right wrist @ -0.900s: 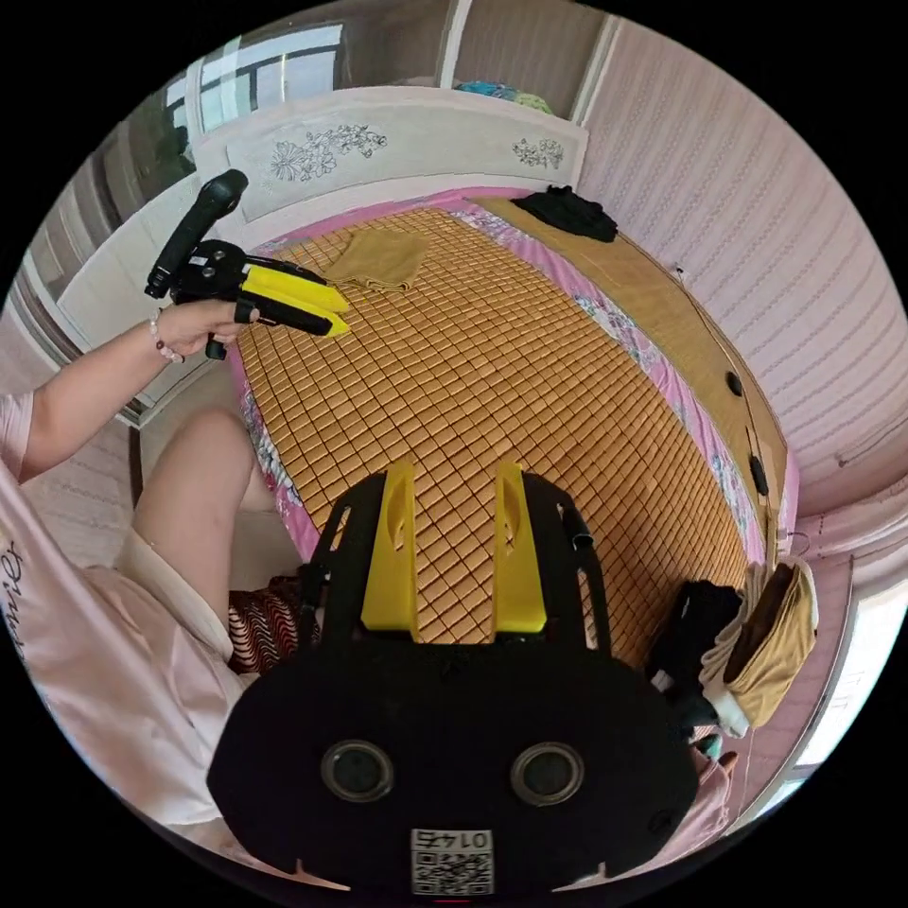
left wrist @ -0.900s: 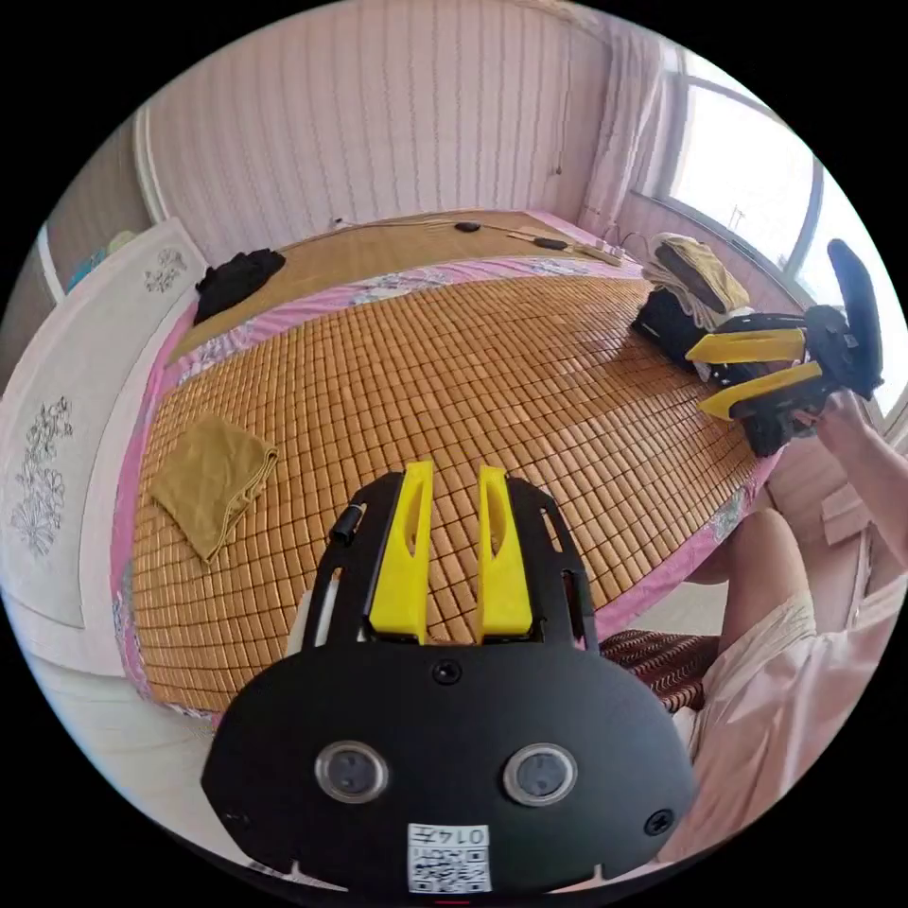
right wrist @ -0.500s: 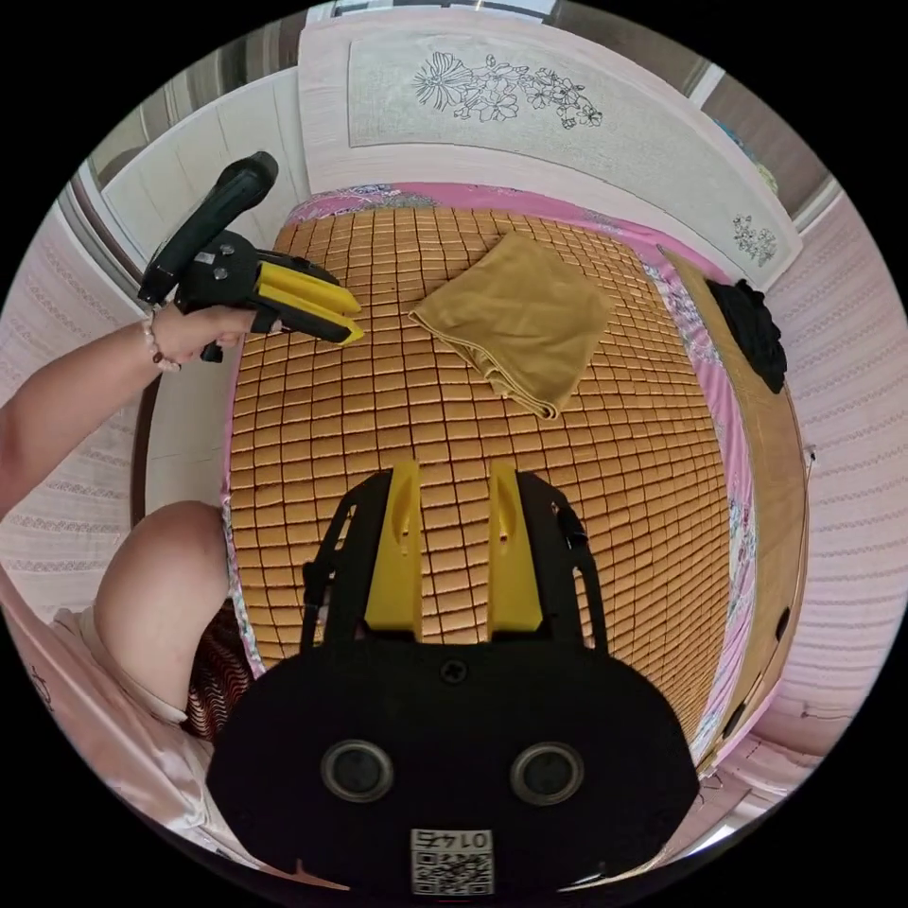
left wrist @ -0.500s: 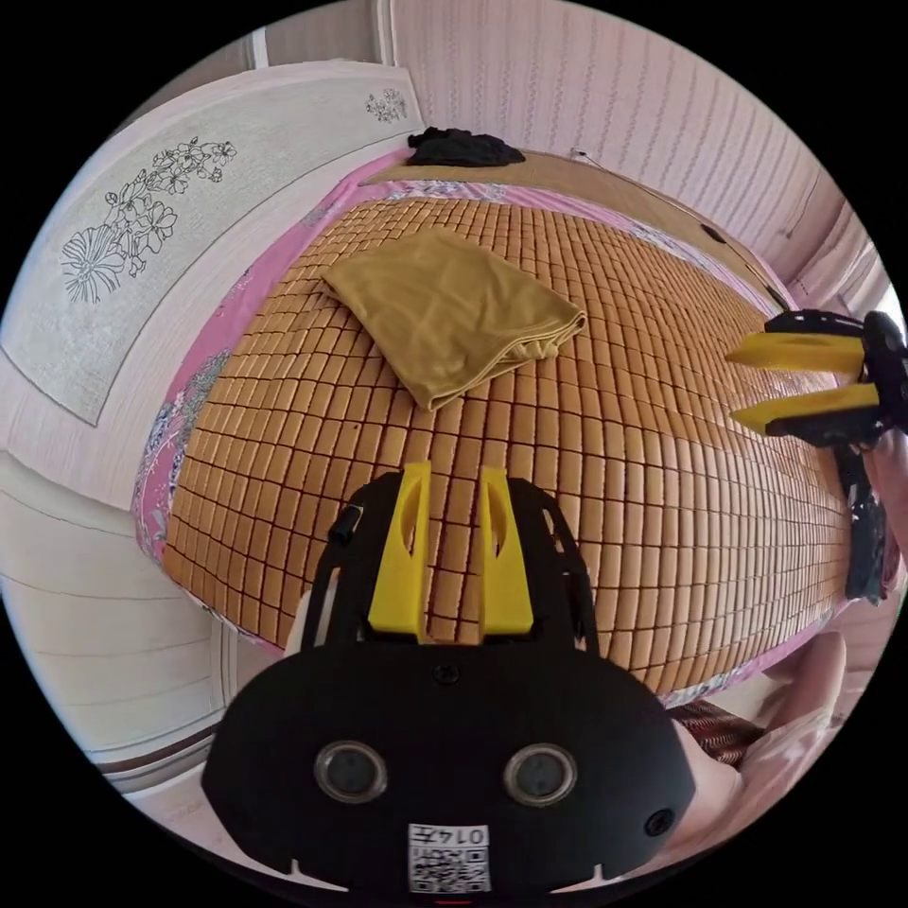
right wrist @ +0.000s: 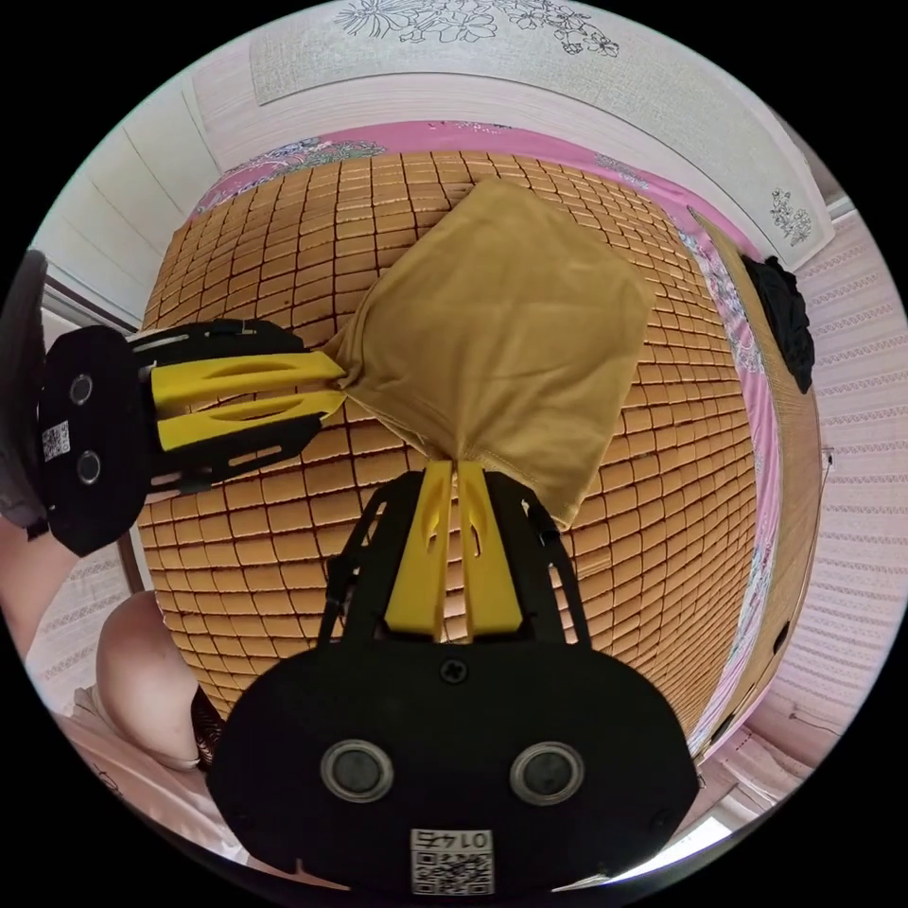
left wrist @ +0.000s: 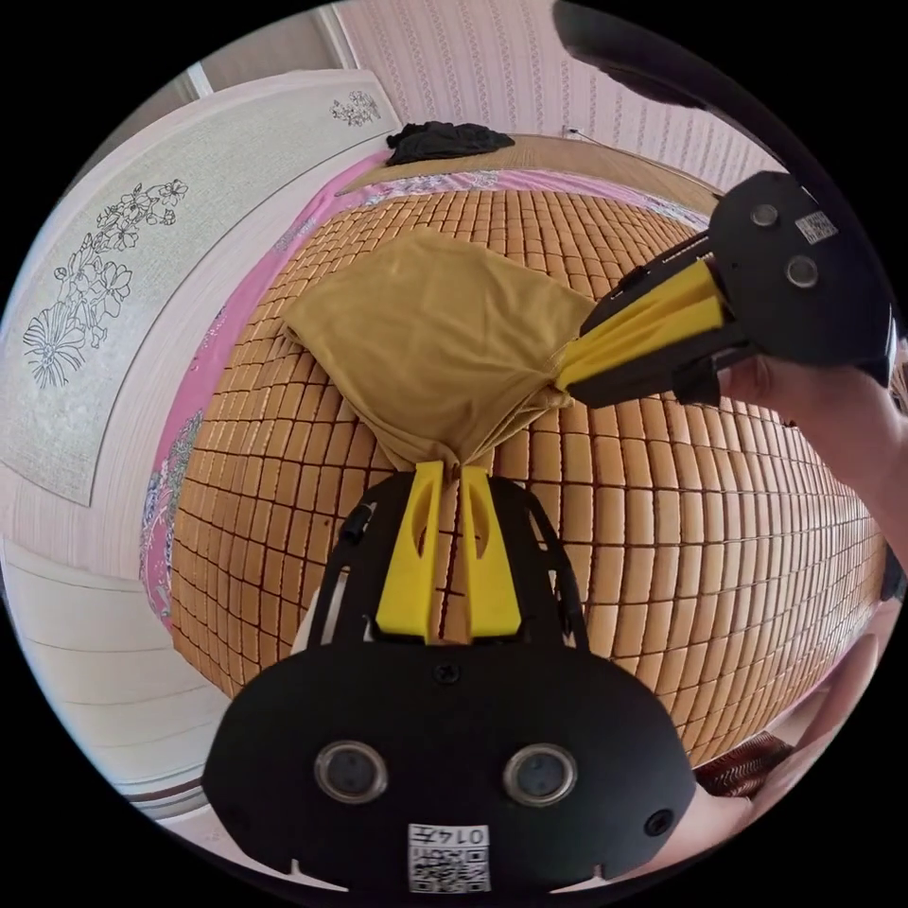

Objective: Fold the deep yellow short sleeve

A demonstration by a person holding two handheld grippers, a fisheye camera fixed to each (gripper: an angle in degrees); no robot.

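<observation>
A deep yellow short-sleeve garment (left wrist: 430,336), folded into a compact, roughly square bundle of plain, soft knit fabric, lies on the bamboo mat (left wrist: 662,530) of a bed near the headboard end. Two of its near corners are drawn up into tight, puckered points, leaving the cloth taut between them and lightly creased. The far part of the bundle rests flat on the mat, its hemmed, layered edges showing along the near side.
</observation>
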